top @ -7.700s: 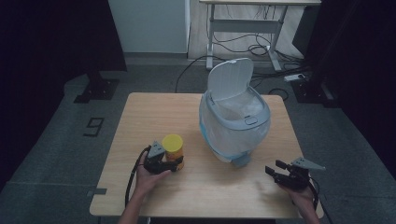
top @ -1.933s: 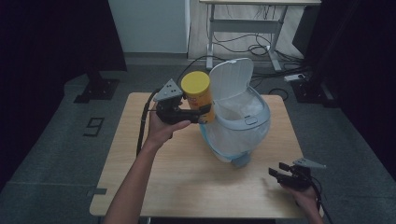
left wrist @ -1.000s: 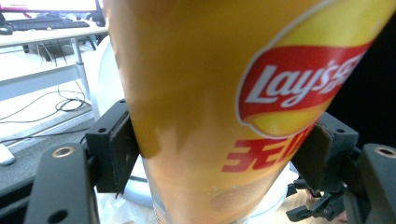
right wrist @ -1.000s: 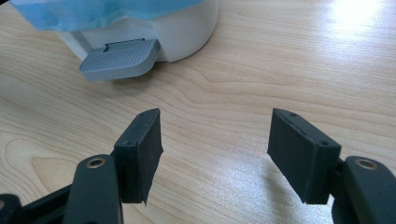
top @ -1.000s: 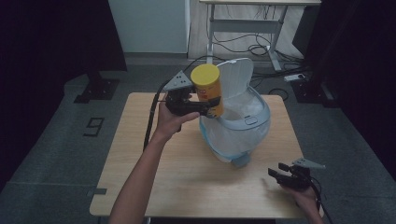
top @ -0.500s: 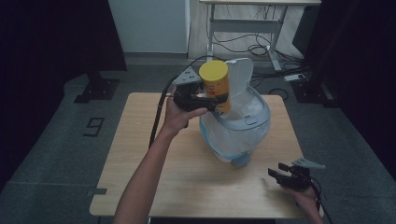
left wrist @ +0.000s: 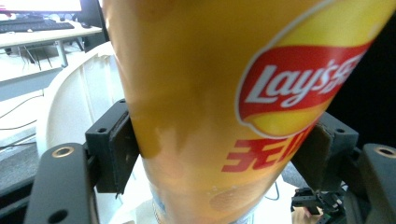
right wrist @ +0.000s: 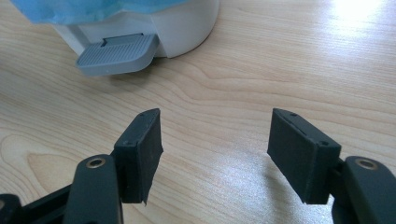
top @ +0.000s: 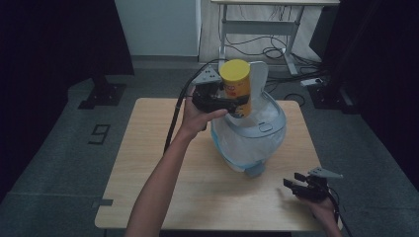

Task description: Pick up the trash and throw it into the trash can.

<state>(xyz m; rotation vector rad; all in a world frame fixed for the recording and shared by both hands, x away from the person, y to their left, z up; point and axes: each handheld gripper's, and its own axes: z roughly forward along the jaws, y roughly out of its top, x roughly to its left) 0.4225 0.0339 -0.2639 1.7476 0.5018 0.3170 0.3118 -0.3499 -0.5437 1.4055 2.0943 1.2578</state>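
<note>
A: Starting at the left, what is the left gripper [top: 232,104] doing?

B: It is clamping the can [top: 236,86], a yellow chip tube, with one jaw on each side of the body. In the left gripper view the can [left wrist: 224,107] is sitting squarely between the two pads, upright.

A: And where is the can sitting over the table [top: 148,177]?

B: It is hanging in the air above the bin [top: 249,140], just in front of the raised lid [top: 258,79] and over the open mouth with its blue liner.

A: So which step is in hand?

B: I judge it is the carry-over ending: the can is being lined up for the drop into the bin.

A: What is the next move asking for?

B: Probably centring the can over the opening, clear of the lid and rim, then lowering a little and spreading the jaws so it is falling inside, not tipping off the edge.

A: And on the right?

B: The right gripper [top: 295,185] is resting low by the table's near right corner, jaws spread wide and holding nothing. Its own view is looking across bare wood toward the pedal [right wrist: 116,53] at the bin's foot.
</note>
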